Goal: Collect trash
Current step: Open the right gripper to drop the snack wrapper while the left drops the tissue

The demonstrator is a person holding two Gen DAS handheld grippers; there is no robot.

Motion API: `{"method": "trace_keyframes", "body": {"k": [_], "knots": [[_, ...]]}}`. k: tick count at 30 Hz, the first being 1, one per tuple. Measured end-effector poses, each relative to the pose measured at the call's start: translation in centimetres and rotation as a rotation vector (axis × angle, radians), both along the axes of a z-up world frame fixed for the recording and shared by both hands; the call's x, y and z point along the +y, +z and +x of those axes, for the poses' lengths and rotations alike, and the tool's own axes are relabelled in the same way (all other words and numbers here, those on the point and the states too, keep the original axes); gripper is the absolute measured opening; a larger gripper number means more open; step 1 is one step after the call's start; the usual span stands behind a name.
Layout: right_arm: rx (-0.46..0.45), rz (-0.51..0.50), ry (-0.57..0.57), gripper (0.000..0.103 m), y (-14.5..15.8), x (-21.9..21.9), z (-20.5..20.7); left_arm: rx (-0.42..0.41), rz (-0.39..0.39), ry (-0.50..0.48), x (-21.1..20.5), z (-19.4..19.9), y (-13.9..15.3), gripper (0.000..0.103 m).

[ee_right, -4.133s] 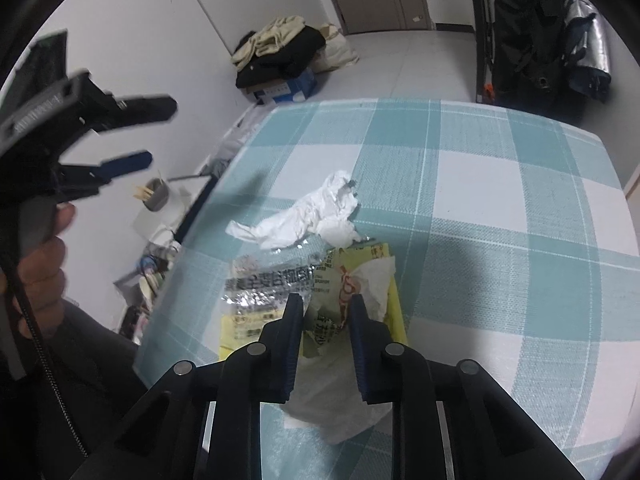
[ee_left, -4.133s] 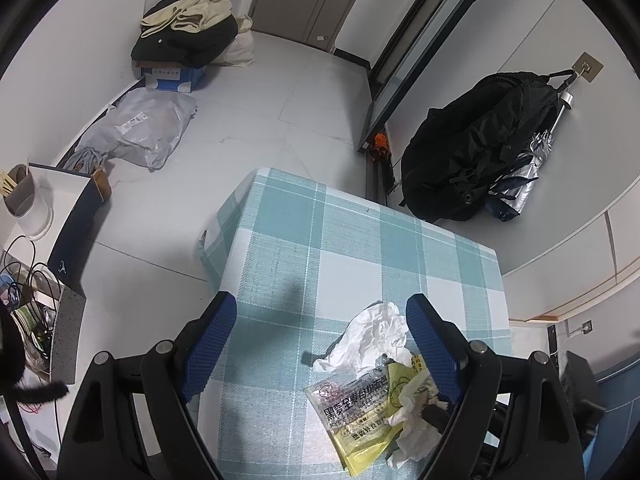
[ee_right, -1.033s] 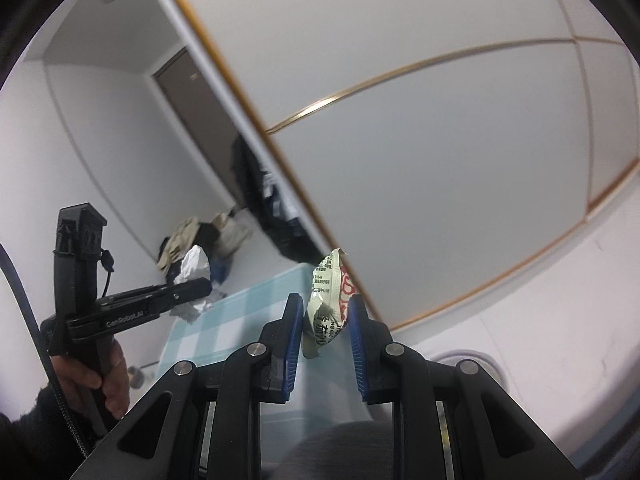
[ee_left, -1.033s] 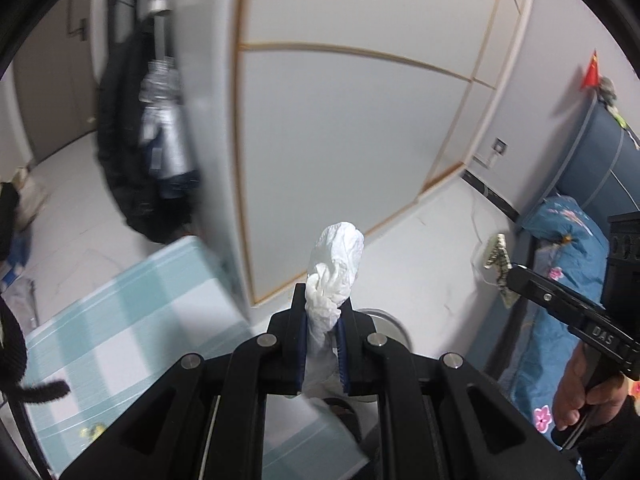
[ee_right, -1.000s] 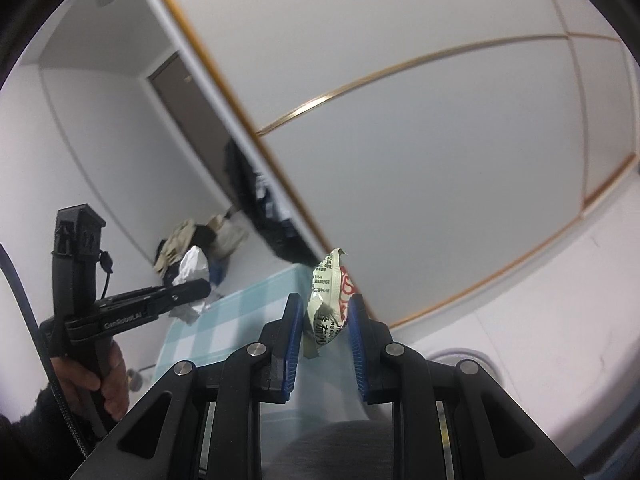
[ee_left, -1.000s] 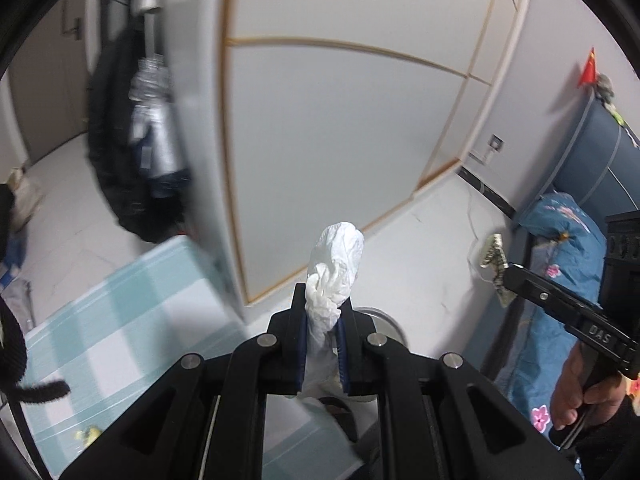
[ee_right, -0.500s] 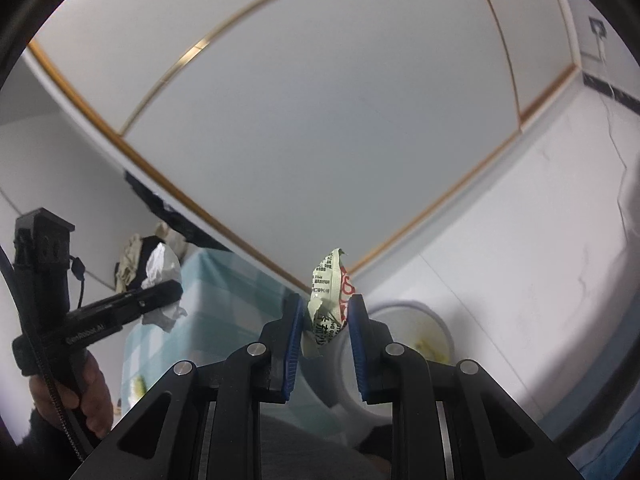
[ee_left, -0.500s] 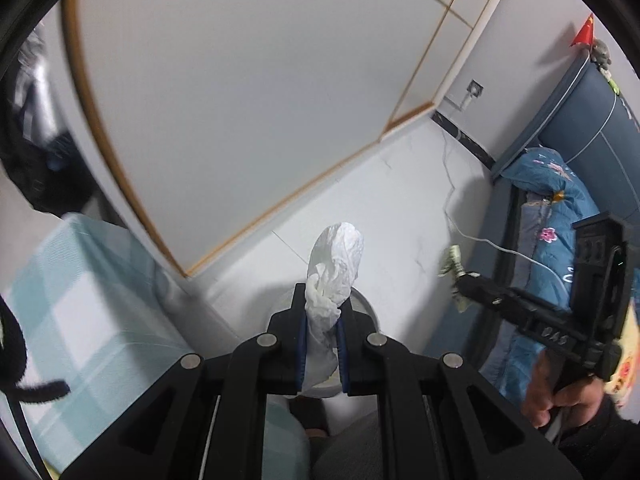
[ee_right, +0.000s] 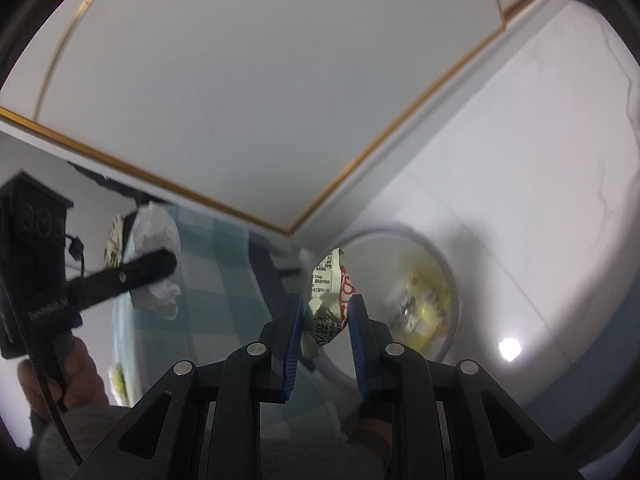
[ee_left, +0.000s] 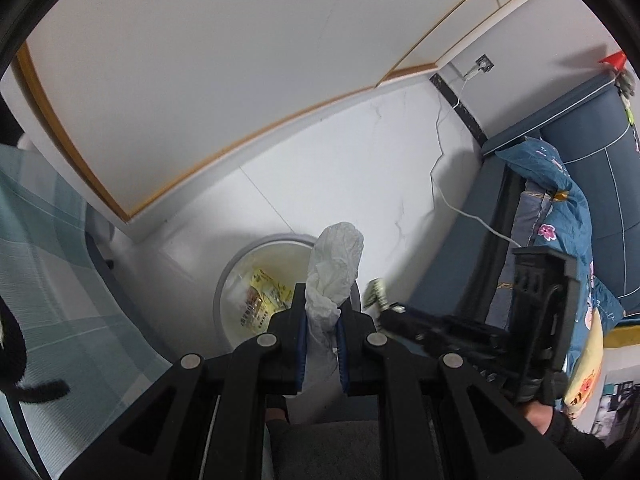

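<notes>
**A:** What has changed since a second ago?

**B:** Both pieces of trash have come down from wall height to the bin. The crumpled white paper tissue [ee_left: 334, 276] now hangs just over the rim of the round white plastic waste bin [ee_left: 240, 268]; before, the bin barely showed behind it. The cream printed snack wrapper with red lettering [ee_right: 329, 300] sits beside the bin's mouth, on its near left side.

**A:** And the grips?

**B:** Unchanged. The left gripper [ee_left: 322, 334] has its blue-padded fingers nearly shut, pinching the tissue. The right gripper [ee_right: 325, 328] stands slightly wider, its fingers clamped on the wrapper.

**A:** So where does the job stand?

**B:** By my reading, at the drop: both loads look close to placed for release, though the wrapper seems to need carrying further over the opening.

**A:** What is in the bin?

**B:** A yellow printed plastic packet [ee_left: 264, 294] and something pale beside it, too blurred to name. The bin stands on the white floor, off the corner of the teal-and-white checked worktop [ee_left: 48, 264].
</notes>
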State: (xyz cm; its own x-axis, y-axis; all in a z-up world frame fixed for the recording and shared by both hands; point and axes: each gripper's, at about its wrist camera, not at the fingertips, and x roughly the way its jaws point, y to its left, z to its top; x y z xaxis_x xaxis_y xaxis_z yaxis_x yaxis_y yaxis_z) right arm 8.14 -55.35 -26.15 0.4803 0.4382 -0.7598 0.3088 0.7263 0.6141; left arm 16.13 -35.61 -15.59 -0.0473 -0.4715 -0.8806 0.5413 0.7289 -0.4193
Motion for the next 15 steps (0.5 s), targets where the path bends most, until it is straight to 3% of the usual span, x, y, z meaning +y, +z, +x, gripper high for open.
{"method": "trace_keyframes", "body": {"k": [8,15], "knots": [[0.098,-0.012,0.063,0.024,-2.6,1.9,1.4,0.075,0.018,-0.014,-0.7,0.6,-1.9,0.008],[0.109,-0.022,0.059,0.024,-3.5,1.5,0.8,0.127,0.024,-0.033,-1.2,0.8,-3.3,0.008]]}}
